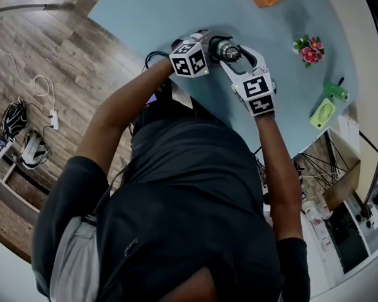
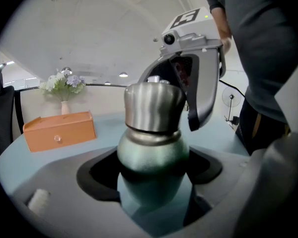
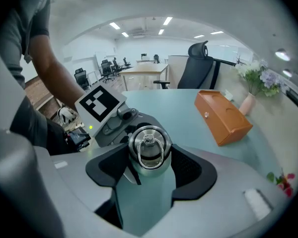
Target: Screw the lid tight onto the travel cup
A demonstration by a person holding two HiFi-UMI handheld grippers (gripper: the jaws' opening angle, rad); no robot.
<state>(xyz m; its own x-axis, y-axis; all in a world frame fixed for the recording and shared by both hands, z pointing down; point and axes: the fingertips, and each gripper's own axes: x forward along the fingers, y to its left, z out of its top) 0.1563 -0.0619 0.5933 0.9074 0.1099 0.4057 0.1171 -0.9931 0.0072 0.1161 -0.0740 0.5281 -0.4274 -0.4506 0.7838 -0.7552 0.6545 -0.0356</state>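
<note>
One round pale-blue table (image 1: 132, 17) lies under both claws. One orange box (image 3: 223, 115) sits beyond them, well apart. One travel cup (image 2: 153, 152) stands upright between the pads of the left claw (image 2: 152, 180), which pinch its green body. The right claw (image 3: 149, 170), slanting down, pinches the cup's one steel lid (image 3: 149, 144). Two marker cubes (image 1: 189, 60), one per claw, show black-and-white squares.

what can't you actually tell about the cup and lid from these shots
Base of the cup: in the left gripper view it is cut off behind the left gripper; in the head view it is under the lid and the right gripper.
How far the lid is screwed down: hidden inside it in every view.
Green things at the table edge: head view, too small to name.
</note>
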